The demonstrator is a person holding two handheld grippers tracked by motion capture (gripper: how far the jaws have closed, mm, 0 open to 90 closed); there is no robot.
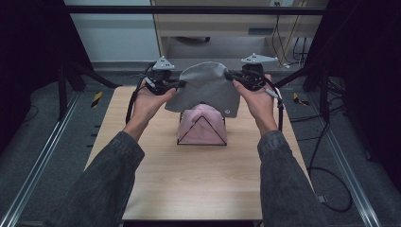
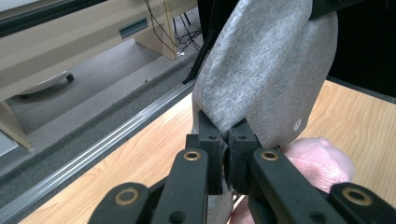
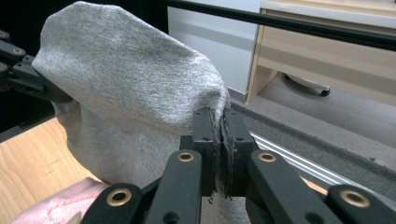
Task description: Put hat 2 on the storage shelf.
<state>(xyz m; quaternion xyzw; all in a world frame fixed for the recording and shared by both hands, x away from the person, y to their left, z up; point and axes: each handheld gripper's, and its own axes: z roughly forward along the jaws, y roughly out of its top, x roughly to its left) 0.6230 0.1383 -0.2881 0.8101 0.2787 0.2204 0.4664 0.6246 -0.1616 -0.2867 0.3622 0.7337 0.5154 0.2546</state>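
The left tongs (image 1: 178, 84) and the right tongs (image 1: 230, 75) each pinch one side edge of a grey knit garment (image 1: 204, 87), pressed together on the fabric, as both gripper views show at close range (image 2: 227, 140) (image 3: 218, 123). Held this way between the two hands, the grey piece hangs spread out above the far half of the desk (image 1: 156, 179), its width running from one hand to the other and its loose lower edge drooping toward the person. Directly beneath it sits a pink cloth (image 1: 202, 124) draped over a dark triangular wire frame (image 1: 202, 131), its peak pointing up. Judging by that alignment, the two-sided hold keeps the grey garment open so it can settle over the pink-covered frame.
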